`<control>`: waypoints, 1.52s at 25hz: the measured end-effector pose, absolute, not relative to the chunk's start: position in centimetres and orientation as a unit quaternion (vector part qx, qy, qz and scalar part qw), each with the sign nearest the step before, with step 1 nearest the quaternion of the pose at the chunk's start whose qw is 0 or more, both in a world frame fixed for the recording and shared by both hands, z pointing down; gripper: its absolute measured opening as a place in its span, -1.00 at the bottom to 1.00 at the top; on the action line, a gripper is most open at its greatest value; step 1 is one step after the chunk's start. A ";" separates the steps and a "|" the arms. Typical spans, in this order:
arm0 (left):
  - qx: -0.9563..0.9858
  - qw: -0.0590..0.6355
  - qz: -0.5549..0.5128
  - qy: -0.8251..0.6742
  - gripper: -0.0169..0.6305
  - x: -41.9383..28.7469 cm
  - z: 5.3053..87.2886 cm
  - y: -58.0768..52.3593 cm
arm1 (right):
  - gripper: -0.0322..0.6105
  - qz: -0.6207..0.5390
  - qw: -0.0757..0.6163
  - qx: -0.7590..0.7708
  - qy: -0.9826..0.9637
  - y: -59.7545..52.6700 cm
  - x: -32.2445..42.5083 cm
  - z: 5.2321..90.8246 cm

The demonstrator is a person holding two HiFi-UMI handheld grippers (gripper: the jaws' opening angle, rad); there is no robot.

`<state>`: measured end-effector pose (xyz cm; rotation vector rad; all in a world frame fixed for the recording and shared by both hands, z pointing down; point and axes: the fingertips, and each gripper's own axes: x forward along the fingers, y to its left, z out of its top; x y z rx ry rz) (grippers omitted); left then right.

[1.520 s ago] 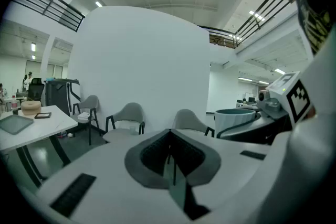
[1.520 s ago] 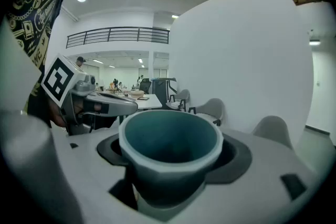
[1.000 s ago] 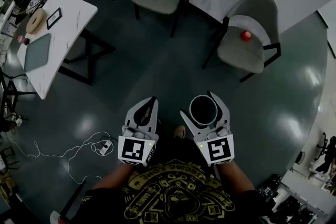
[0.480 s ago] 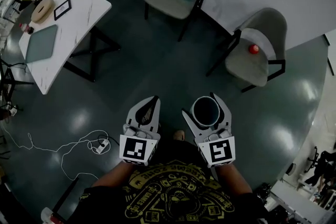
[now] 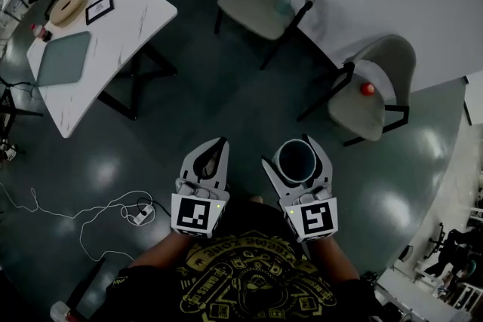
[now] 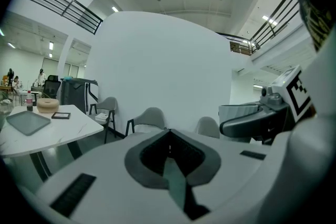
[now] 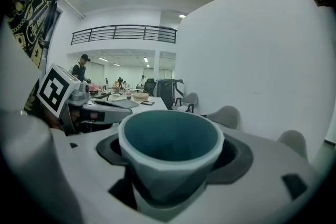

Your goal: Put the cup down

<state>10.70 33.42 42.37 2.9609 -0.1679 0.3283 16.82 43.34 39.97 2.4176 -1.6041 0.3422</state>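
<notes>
A teal cup [image 5: 294, 159] with a pale rim stands upright between the jaws of my right gripper [image 5: 296, 156], which is shut on it, held in the air above the dark floor. In the right gripper view the cup [image 7: 169, 149] fills the middle, its mouth facing up and its inside empty. My left gripper [image 5: 211, 154] hangs beside it on the left, jaws together with nothing between them; in the left gripper view its tips [image 6: 168, 144] meet. The white table [image 5: 143, 11] lies far off at the upper left.
On the table lie a grey tray [image 5: 63, 58], a framed card [image 5: 99, 8] and a round roll [image 5: 66, 4]. Two grey chairs [image 5: 268, 0] [image 5: 370, 94] stand by the white wall; one seat holds a red ball [image 5: 367, 89]. A white cable [image 5: 90, 215] runs over the floor at the left.
The view has shifted: table and chairs have slid right and down in the head view. Both grippers keep their places, and the cup stays in the right one.
</notes>
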 end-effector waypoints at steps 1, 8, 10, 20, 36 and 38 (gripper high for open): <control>0.989 0.080 0.108 -0.058 -0.91 10.6 42.3 32.9 | 0.32 0.114 0.111 0.822 -0.547 42.7 16.8 39.8; 0.991 0.076 0.079 -0.081 -0.91 9.7 40.8 28.4 | 0.32 0.100 0.137 0.820 -0.546 38.3 16.8 38.8; 0.990 0.074 0.077 -0.089 -0.91 9.2 40.6 27.1 | 0.32 0.095 0.136 0.817 -0.552 36.8 16.5 38.5; 0.986 0.076 0.078 -0.127 -0.91 6.6 40.5 22.1 | 0.32 0.086 0.140 0.794 -0.586 31.0 14.8 38.0; 0.972 0.077 0.076 -0.209 -0.91 2.1 40.2 16.3 | 0.32 0.067 0.137 0.728 -0.668 23.3 10.9 37.7; 0.968 0.080 0.075 -0.226 -0.91 1.5 40.2 15.5 | 0.32 0.065 0.129 0.713 -0.686 22.3 10.3 37.7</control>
